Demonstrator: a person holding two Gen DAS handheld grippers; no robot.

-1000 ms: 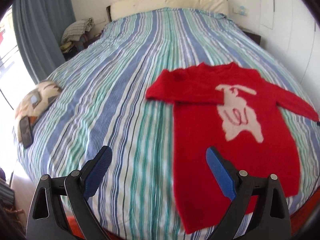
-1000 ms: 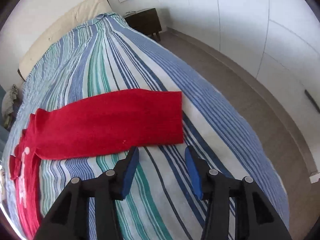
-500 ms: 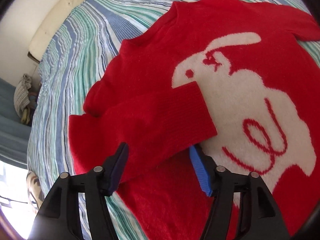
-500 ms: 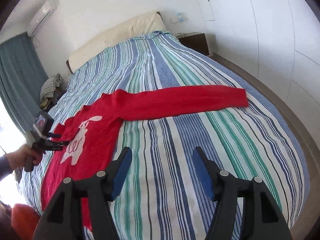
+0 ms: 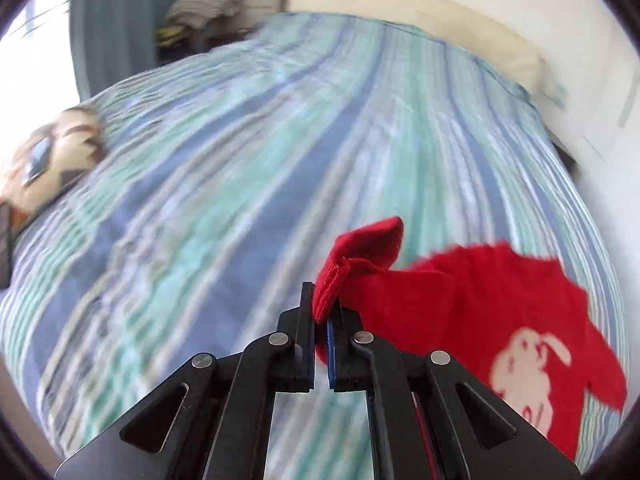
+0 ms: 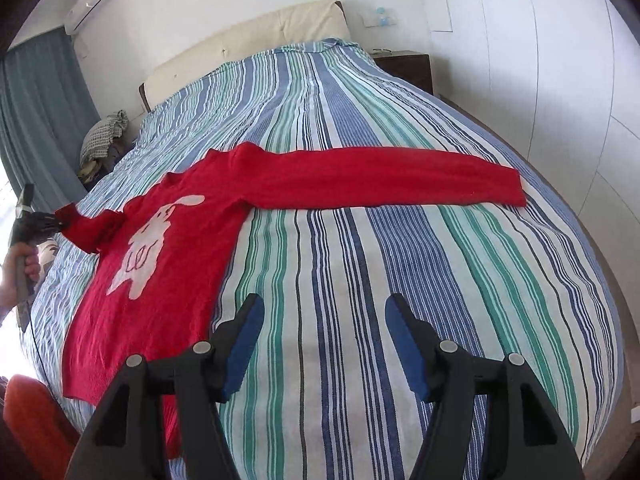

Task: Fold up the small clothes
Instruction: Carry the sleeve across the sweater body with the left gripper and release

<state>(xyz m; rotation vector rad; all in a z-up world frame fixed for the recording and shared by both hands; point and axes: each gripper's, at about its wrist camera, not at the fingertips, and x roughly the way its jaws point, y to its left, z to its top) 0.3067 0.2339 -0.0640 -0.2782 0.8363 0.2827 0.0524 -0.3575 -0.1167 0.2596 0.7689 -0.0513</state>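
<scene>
A small red sweater (image 6: 160, 280) with a white rabbit on the front lies on the striped bed. Its right sleeve (image 6: 380, 180) stretches flat across the cover. My left gripper (image 5: 320, 320) is shut on the cuff of the other sleeve (image 5: 360, 256) and holds it lifted off the sweater's body (image 5: 520, 320). The right wrist view shows that gripper (image 6: 56, 222) at the far left, in a hand, with the sleeve pulled out toward it. My right gripper (image 6: 324, 340) hangs open above bare bedcover, short of the sweater, nothing between its fingers.
The striped bedcover (image 6: 400, 280) fills both views. A patterned cushion (image 5: 52, 160) lies at the bed's left edge. A pile of folded cloth (image 5: 204, 4) sits beside the headboard, a dark nightstand (image 6: 408, 68) stands at the far right, and an orange object (image 6: 32, 420) lies low at the left.
My left gripper closed on the folded-in sleeve's cuff and pulled it outward, off the sweater's front. The right gripper drew back from the other cuff and opened wider, then held still.
</scene>
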